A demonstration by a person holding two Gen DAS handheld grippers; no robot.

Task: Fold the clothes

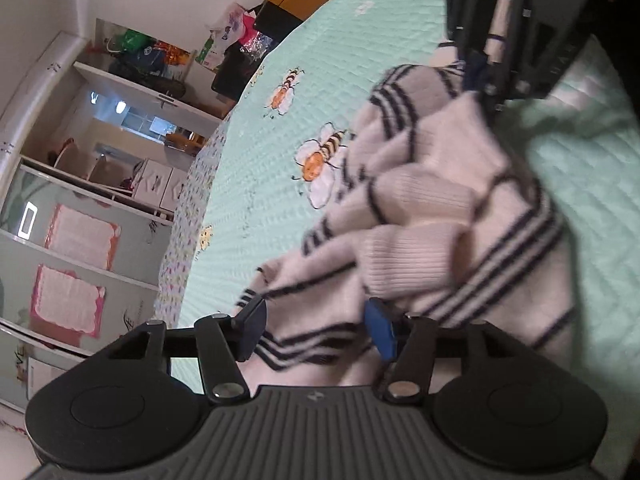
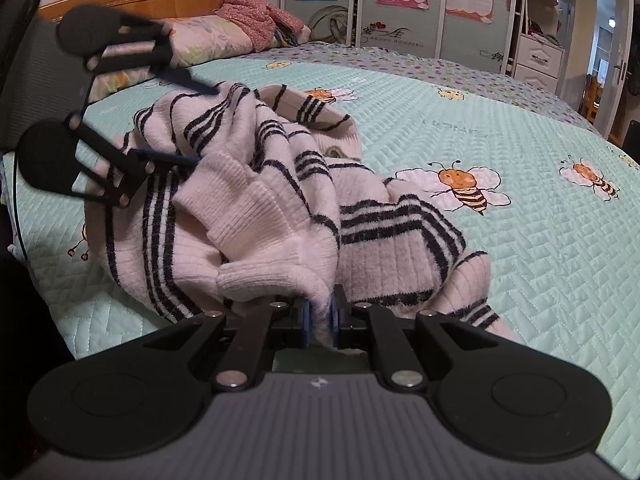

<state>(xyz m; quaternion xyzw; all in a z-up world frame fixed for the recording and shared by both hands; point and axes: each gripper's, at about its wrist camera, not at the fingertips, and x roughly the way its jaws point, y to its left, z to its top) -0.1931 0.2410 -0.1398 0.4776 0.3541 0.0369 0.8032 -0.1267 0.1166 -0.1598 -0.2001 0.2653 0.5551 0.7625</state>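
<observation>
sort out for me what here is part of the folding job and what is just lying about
Part of the job:
sweater, striped, crumpled on the bed
right gripper, shut on the sweater
left gripper, open around a sweater edge
bed, the work surface

Just lying about:
pillow
red garment on the pillow
wardrobe
drawers

Pale pink sweater (image 2: pixel 280 208) with dark stripes; mint bee-print quilt (image 2: pixel 520 128)

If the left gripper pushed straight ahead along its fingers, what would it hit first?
The striped sweater. The left gripper is open with knit already between its fingers, so it would likely bunch more sweater before reaching the bedspread; depth is unclear.
</observation>
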